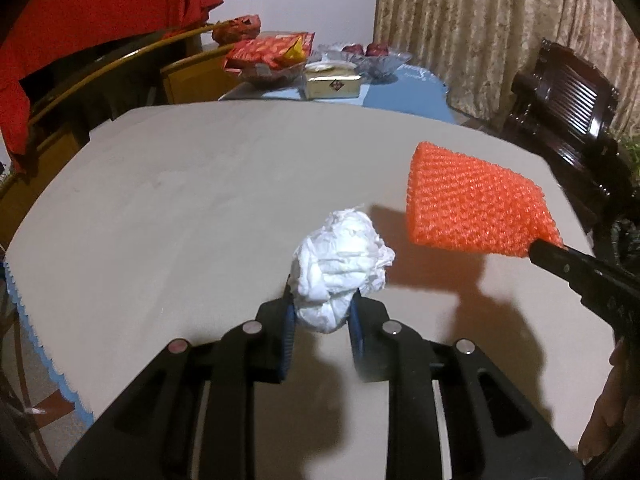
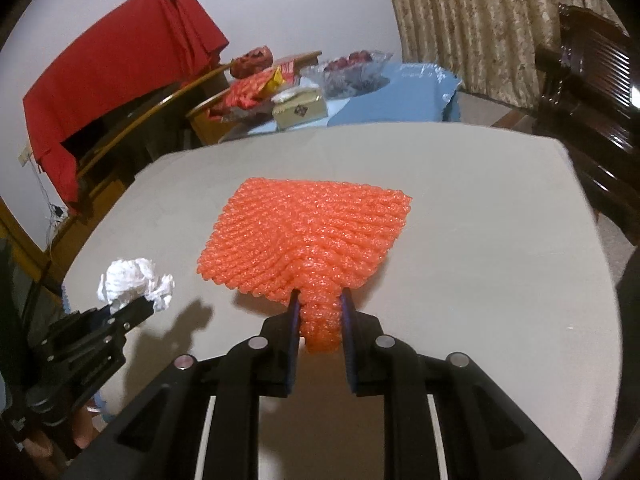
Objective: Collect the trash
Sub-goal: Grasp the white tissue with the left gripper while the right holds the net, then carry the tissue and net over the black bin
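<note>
**Gripping trash in both hands above a bare table**

Holding a crumpled white tissue (image 1: 340, 268) between its blue pads, the left gripper (image 1: 322, 320) has its jaws drawn in close on the wad, which bulges up and forward past the fingertips. The tissue hangs clear of the table (image 1: 180, 208), with its shadow falling on the top below and to the right.

The right gripper (image 2: 318, 320) has its jaws nearly together, pinching the bunched neck of an orange foam net (image 2: 308, 232). The rest of the net fans out ahead of the fingertips in a flat, wide sheet. From the left wrist view, the net is raised off the table and sits to the right of the tissue, near it but apart, with the right gripper's black finger reaching in from the right edge. From the right wrist view, the tissue and left gripper show low on the left, near the table's left edge.

The beige tabletop is open across its whole middle and far half. Its left edge carries a blue scalloped trim (image 1: 24, 320). Beyond the far edge stands a second surface with a blue cloth (image 1: 400, 88), bearing a gold box (image 1: 332, 82), red snack packets (image 1: 268, 54) and a glass bowl (image 1: 380, 60). A dark wooden chair (image 1: 568, 104) stands off the table's far right corner, before a patterned curtain (image 1: 480, 24). A red cloth (image 1: 92, 24) drapes over furniture at the left.
</note>
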A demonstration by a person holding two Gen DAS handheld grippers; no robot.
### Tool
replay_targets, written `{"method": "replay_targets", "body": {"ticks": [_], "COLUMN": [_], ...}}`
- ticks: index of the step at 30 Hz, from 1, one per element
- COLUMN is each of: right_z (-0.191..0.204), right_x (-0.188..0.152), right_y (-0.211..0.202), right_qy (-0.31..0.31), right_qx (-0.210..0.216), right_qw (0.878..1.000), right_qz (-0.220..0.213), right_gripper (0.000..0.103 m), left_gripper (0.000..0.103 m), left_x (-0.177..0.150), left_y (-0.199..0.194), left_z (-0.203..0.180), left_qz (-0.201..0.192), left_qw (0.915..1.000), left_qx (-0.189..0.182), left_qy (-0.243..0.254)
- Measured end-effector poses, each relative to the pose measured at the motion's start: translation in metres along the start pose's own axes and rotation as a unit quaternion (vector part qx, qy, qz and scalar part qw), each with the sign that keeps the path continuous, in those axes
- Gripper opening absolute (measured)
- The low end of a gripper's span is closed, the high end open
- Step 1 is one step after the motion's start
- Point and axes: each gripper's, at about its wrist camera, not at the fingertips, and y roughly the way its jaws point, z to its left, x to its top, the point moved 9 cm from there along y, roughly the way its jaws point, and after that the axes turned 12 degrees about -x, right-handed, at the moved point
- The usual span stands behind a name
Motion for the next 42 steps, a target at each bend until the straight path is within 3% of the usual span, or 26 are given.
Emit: {"method": "replay_targets", "body": {"ticks": [9, 18, 30, 42], "right_z": [-0.039, -0.107, -0.202, -0.301], "right_x": [0.005, -0.001, -0.006, -0.009], "right_y": [-0.061, -0.119, -0.176, -0.214], "right_qy": [0.017, 0.045, 0.085, 0.112], "right_qx": [-0.024, -0.061, -0.103, -0.142], "right_qw": [0.999, 0.996, 0.988, 0.979], "right_qz": [-0.03, -0.052, -0.077, -0.096], "right_gripper": [0.019, 0.019, 0.019, 0.019], "left_gripper": [0.022, 0.022, 0.022, 0.022], "left_x": [0.003, 0.003, -0.001, -0.006], "left_y": [-0.051, -0.083, -0.094, -0.076], "left_z": [-0.08, -0.155, -0.249, -0.357], "left_qz": [-0.021, -0.027, -0.024, -0.012], "left_qw": [0.999, 0.9973, 0.9939, 0.9906], "left_qx": [-0.029, -0.053, -0.081, -0.098], "left_qy": [0.028, 0.043, 0.071, 0.094]}}
